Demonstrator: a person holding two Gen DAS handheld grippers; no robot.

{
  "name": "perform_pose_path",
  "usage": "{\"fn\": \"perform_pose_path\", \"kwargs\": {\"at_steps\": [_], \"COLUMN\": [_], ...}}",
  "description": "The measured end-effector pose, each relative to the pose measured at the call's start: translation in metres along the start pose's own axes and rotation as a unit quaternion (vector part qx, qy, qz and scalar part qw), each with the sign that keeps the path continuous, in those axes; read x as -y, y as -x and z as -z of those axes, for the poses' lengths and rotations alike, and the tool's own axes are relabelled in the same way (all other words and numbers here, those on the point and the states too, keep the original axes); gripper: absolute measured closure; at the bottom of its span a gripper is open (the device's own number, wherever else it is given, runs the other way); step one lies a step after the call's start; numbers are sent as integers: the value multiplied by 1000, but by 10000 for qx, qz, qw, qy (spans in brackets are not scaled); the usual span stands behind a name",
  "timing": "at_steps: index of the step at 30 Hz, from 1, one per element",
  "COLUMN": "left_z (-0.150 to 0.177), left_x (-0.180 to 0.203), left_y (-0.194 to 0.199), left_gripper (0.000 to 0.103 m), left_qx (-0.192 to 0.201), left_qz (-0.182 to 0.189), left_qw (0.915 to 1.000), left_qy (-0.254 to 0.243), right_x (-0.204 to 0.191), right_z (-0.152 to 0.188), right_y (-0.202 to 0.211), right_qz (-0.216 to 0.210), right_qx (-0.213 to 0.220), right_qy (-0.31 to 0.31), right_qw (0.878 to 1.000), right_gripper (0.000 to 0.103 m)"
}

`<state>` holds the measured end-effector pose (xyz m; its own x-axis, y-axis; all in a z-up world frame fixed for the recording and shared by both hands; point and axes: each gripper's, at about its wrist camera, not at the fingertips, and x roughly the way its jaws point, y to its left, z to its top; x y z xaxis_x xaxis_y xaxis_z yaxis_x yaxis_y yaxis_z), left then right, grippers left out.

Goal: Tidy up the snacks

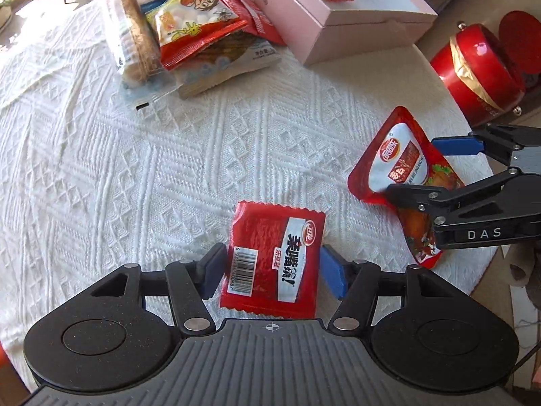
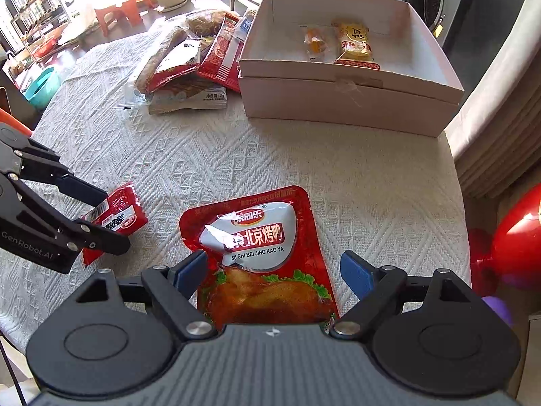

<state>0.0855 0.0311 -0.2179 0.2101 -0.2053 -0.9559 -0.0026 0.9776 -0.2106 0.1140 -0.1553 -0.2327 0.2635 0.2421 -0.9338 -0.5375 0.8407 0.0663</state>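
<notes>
A small red packet (image 1: 270, 257) with a barcode lies flat on the white textured cloth (image 1: 135, 176). My left gripper (image 1: 274, 270) straddles it from above, its blue pads (image 1: 333, 275) close to the packet's side edges, and the packet is not buckled. In the right wrist view the left gripper (image 2: 113, 220) frames that same small red packet (image 2: 121, 213). A larger red roast-duck pouch (image 2: 260, 253) lies flat under my right gripper (image 2: 274, 274), which stands open with a gap at the right pad. From the left wrist view the right gripper (image 1: 414, 169) hovers over the roast-duck pouch (image 1: 399, 162).
An open pale box (image 2: 338, 101) at the back right holds two small yellow snacks (image 2: 351, 47). A pile of mixed snack bags (image 2: 189, 67) lies left of it. The table edge runs close on the right, with a red tin (image 1: 480, 67) beyond it.
</notes>
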Motion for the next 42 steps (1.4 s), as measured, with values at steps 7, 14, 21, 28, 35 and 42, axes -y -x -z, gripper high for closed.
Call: {"fn": "perform_pose_path", "kwargs": {"at_steps": [7, 14, 21, 28, 35, 42], "left_z": [10, 10, 3, 2, 2, 2], "left_x": [-15, -12, -5, -4, -1, 3], "left_y": [7, 6, -2, -4, -5, -8], "left_gripper": [37, 37, 37, 36, 36, 36], "left_qx": [105, 84, -3, -27, -38, -53], "left_qz": [151, 98, 96, 96, 49, -23], "left_qw": [9985, 9985, 9990, 9992, 9996, 9998], "left_qy": [511, 528, 440, 377, 270, 203], "right_x": [-7, -21, -34, -14, -8, -2], "right_z": [-8, -10, -6, -11, -5, 0], "right_y": [-16, -21, -27, -24, -17, -20], "right_qz": [-157, -259, -37, -122, 190, 323], "right_qx": [-210, -382, -366, -302, -270, -295], "right_qy": [-109, 115, 613, 36, -61, -206], "right_qw": [9996, 9989, 9974, 9995, 9994, 9988], "right_gripper": [8, 5, 0, 1, 16, 3]}}
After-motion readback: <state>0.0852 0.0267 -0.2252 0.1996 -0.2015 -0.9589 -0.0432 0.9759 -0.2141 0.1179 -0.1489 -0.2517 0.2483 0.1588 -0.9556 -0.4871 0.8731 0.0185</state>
